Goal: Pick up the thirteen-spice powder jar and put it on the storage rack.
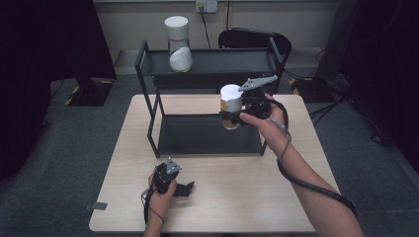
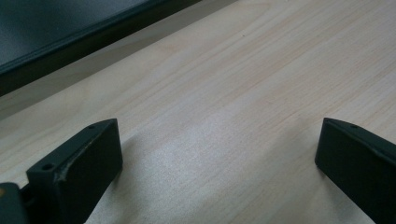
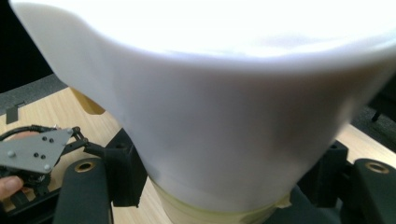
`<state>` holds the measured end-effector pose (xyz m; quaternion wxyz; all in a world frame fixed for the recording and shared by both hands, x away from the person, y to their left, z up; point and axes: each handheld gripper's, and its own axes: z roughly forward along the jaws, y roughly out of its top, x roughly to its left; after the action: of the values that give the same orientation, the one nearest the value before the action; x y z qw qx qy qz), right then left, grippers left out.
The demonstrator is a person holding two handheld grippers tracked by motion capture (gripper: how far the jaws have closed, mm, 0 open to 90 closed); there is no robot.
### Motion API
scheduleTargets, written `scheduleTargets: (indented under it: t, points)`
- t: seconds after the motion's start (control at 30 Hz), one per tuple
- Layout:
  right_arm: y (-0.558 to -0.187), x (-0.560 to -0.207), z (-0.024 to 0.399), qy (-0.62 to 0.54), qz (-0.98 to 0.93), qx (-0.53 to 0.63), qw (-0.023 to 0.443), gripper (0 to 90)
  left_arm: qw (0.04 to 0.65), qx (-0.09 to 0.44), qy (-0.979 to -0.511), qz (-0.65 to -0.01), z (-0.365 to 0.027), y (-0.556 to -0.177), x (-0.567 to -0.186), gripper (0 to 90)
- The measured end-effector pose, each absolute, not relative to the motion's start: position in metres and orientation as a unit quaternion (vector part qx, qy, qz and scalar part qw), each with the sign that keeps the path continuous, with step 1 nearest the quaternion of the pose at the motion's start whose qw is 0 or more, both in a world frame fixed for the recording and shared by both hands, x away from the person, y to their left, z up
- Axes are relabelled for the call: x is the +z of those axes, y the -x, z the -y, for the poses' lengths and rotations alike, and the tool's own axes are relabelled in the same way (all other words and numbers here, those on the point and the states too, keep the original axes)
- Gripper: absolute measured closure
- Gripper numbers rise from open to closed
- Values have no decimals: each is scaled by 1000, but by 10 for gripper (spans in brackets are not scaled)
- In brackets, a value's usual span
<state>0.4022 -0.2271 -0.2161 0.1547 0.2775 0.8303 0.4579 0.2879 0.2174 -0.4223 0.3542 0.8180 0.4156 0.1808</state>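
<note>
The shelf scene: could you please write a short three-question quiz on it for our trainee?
1. True or false: the right gripper is shut on a white-capped jar.
2. What stands on the top tier of the rack?
A. a jar of white powder
B. a mug
C. a book
3. The left gripper has jaws that are open or shut?

Key: 1 true; 2 A; 3 open, resting on the table.

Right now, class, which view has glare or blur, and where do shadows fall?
Right gripper view: the jar's white lid is so near that its top burns out to glare and its edges blur. Left gripper view: sharp, with soft shadows on the table beside the open jaws. High view: evenly lit table, dark room corners.
</note>
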Motion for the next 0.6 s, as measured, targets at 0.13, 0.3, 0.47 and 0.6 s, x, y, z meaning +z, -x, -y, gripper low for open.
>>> scheduleTargets:
  t: [0.13, 0.3, 0.47, 0.6]
  points:
    - [-405, -202, 225, -276, -831, 456, 158, 301, 354, 181, -818, -416, -217, -288, -422, 0]
    - [-408, -184, 224, -277, -832, 456, 153, 302, 354, 181, -818, -416, -217, -288, -422, 0]
    - [-408, -168, 221, -275, -832, 455, 159, 301, 354, 181, -818, -416, -217, -288, -422, 0]
    - [-408, -156, 220, -276, -832, 454, 159, 301, 354, 181, -818, -416, -217, -288, -422, 0]
